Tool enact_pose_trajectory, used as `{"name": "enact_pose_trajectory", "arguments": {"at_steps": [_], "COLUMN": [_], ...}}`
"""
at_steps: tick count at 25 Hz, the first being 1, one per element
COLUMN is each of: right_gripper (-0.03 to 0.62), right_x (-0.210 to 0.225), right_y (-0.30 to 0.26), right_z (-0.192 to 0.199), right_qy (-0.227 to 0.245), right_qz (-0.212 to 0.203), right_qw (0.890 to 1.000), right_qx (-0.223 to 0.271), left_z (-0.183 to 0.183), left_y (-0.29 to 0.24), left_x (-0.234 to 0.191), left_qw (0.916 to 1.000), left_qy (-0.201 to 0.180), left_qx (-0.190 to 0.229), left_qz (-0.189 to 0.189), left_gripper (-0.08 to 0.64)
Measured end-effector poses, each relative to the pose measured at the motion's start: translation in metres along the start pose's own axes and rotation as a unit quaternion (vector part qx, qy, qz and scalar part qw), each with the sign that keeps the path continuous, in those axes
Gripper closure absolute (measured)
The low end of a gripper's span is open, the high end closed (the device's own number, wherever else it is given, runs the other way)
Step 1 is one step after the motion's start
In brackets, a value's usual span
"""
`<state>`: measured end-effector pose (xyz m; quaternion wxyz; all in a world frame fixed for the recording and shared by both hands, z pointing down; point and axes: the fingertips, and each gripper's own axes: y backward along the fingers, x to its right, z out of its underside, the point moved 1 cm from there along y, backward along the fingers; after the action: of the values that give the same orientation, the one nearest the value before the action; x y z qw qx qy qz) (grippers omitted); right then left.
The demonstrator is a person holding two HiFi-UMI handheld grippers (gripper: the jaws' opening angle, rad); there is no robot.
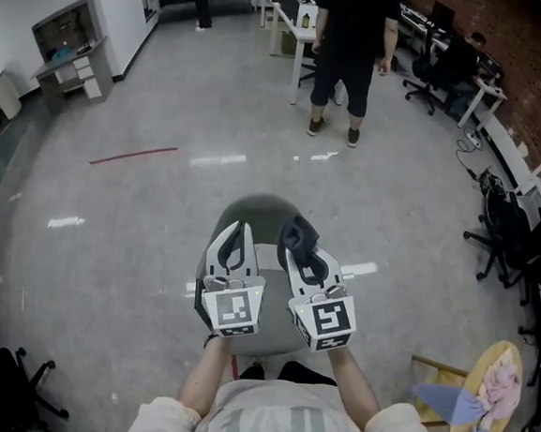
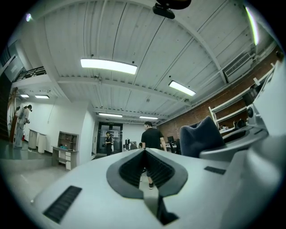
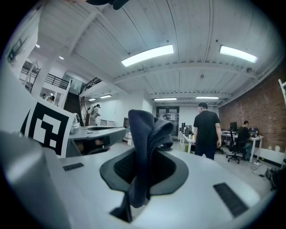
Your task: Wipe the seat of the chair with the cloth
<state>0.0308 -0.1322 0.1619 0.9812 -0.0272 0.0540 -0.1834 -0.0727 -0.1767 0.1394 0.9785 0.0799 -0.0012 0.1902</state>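
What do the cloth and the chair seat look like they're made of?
Cloth: soft fabric, possibly microfibre, dark blue-grey and matte; it bunches in limp folds with slightly fuzzy edges. Chair seat: probably moulded plastic, grey-green with a dull finish; its surface looks smooth, rounded and seamless, though a plain padded cover cannot be ruled out.

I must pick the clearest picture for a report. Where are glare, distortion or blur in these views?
Head view: sharp, with white light reflections on the shiny floor. Left gripper view: strong fisheye bending, dark corners, ceiling lamp overexposed. Right gripper view: same bending; the cloth close to the lens looks slightly soft.
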Motion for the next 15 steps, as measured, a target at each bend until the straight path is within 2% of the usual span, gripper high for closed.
{"name": "enact_pose_trajectory", "arguments": {"at_steps": [4,8,15], "right_gripper": [0.543,0.543,0.543], "right_x": [0.022,0.029,0.049], "right_y": [-0.010,-0.022,-0.027], "right_z": [0.018,0.016,0.019], "right_qy": [-0.018,-0.024,-0.024], "right_qz": [-0.006,-0.022,-0.032], "right_qw": [1.000,0.999,0.999], "right_qx": [-0.015,-0.012,-0.007], "left_z": [0.021,0.029,0.024], "left_y": [-0.007,-0.010,-0.023], "left_x": [0.015,0.018,0.031], "left_qw": [0.9996,0.9989,0.9989], "left_qy": [-0.002,-0.006,-0.016], "left_qx": [-0.027,-0.043,-0.034], "left_qz": [-0.007,-0.017,-0.028], "left_gripper": [0.545,0.545,0.545]}}
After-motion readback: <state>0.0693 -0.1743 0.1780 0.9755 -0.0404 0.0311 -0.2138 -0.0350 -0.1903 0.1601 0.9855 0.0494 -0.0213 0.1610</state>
